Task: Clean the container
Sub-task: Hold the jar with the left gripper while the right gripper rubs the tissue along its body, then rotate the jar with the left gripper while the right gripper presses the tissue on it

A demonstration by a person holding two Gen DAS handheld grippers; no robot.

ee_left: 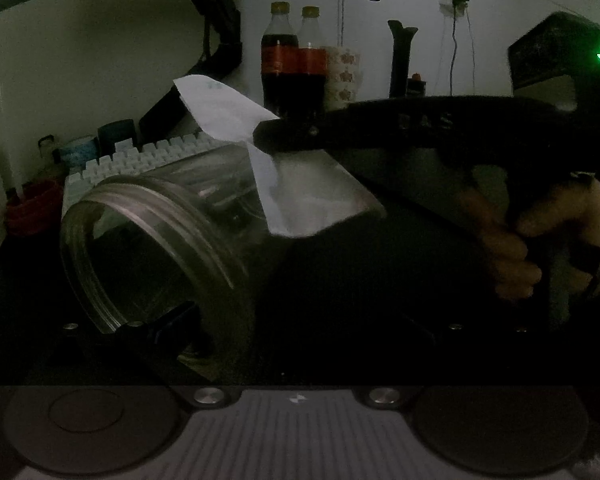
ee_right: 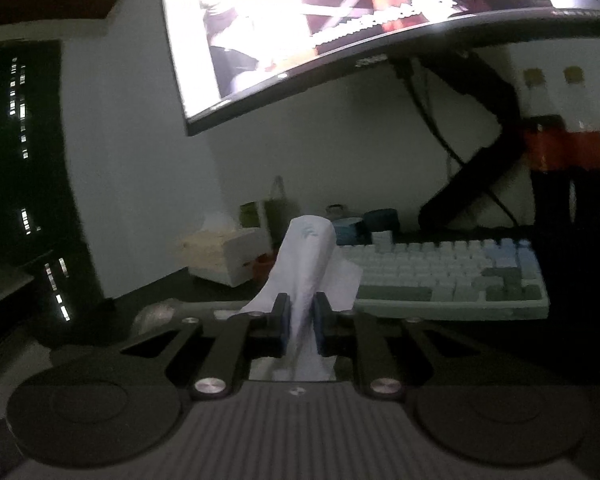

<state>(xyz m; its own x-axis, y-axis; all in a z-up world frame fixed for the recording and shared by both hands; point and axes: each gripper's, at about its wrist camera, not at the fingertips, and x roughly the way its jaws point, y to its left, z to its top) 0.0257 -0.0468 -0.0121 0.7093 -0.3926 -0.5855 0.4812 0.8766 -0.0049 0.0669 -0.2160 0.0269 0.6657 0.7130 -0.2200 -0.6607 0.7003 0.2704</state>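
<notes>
A clear glass jar [ee_left: 160,232] lies tilted in the left wrist view, its wide threaded mouth turned to the lower left. My left gripper [ee_left: 284,312] is shut on it; one dark finger [ee_left: 160,322] presses the neck, and the other is lost in shadow. From the right comes my right gripper [ee_left: 264,136], held by a hand [ee_left: 512,248], with its tip just above the jar's body. It is shut on a white tissue [ee_left: 228,108] that fans out over the jar. In the right wrist view the blue pads of the right gripper [ee_right: 300,316] pinch the tissue [ee_right: 312,256], which stands upright.
A white keyboard [ee_right: 440,276] lies behind the jar on the dark desk. Two cola bottles [ee_left: 292,68] and a patterned cup [ee_left: 342,76] stand at the back. A curved monitor [ee_right: 340,20] hangs overhead. A pale tissue box [ee_right: 224,256] sits to the left.
</notes>
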